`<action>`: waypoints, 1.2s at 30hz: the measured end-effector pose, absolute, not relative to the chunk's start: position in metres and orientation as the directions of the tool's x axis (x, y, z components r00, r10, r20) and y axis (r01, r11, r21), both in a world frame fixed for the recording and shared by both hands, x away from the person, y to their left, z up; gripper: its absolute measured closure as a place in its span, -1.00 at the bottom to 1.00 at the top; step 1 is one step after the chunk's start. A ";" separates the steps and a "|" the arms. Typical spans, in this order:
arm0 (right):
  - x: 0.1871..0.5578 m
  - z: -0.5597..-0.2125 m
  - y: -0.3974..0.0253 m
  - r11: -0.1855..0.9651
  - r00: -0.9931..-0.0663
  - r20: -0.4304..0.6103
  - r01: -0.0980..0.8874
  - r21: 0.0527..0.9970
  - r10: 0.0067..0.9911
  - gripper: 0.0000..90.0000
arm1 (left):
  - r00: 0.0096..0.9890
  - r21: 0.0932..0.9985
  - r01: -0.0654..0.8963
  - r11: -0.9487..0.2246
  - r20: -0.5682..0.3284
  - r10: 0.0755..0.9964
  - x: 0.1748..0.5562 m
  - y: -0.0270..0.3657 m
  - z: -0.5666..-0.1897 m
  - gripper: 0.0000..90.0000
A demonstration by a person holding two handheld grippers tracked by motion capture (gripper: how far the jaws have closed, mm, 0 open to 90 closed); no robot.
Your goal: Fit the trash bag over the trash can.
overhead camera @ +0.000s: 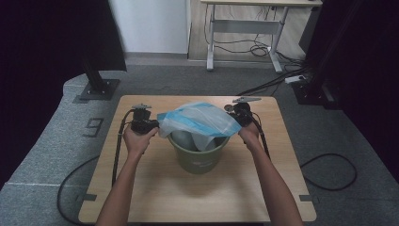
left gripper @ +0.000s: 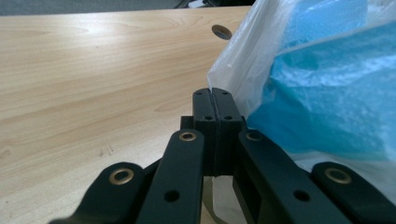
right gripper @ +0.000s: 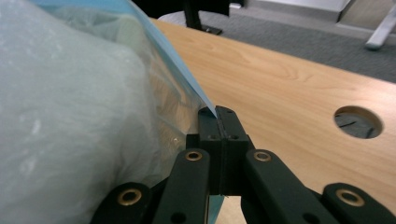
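Left gripper (overhead camera: 151,123) first: we have its jaws pressed flat together on the left edge of the bag (overhead camera: 197,120), and the left gripper view (left gripper: 215,105) confirms it, a sliver of clear film running into the seam between the tips. Moving across, the bag hangs stretched over the bucket (overhead camera: 200,160), blue and translucent, its lower part drooping inside the green rim while the top stands above it. The bucket sits mid-table (overhead camera: 155,188), a little toward the far side. On to the right gripper (overhead camera: 237,115): clamped as well, and in its own view (right gripper: 217,116) the blue edge of the bag (right gripper: 70,116) runs straight down into the closed tips. So where are we? By our reckoning, both sides are gripped and the mouth is spread, but the bag isn't yet seated; its edge hasn't been folded down over the rim, and that looks like what's left.
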State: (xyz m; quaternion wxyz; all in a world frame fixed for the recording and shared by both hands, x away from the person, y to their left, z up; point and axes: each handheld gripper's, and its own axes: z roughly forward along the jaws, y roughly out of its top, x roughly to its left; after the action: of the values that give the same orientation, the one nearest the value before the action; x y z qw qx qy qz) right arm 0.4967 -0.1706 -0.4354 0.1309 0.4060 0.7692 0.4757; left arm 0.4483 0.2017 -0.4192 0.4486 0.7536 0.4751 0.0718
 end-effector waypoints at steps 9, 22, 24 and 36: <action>0.498 -0.439 -0.168 0.247 -0.637 0.194 0.535 0.808 0.746 0.97 | 0.526 0.719 0.672 -0.181 -0.291 0.799 0.450 0.196 -0.420 1.00; 0.495 -0.441 -0.195 0.074 -0.511 0.248 0.530 0.845 0.823 0.45 | 0.555 0.748 0.644 -0.160 -0.313 0.771 0.446 0.200 -0.421 1.00; 0.492 -0.434 -0.205 -0.019 -0.475 0.295 0.503 0.864 0.829 0.34 | 0.560 0.755 0.639 -0.149 -0.324 0.762 0.446 0.201 -0.421 1.00; 0.492 -0.424 -0.205 0.075 -0.569 0.253 0.489 0.869 0.783 0.15 | 0.559 0.765 0.628 -0.143 -0.316 0.767 0.444 0.198 -0.417 1.00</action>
State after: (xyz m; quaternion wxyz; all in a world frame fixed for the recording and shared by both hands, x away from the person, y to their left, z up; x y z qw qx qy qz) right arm 0.4917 -0.2052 -0.4241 0.1421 0.4422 0.7191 0.5169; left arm 0.4441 0.1982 -0.4173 0.4621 0.7522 0.4636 0.0751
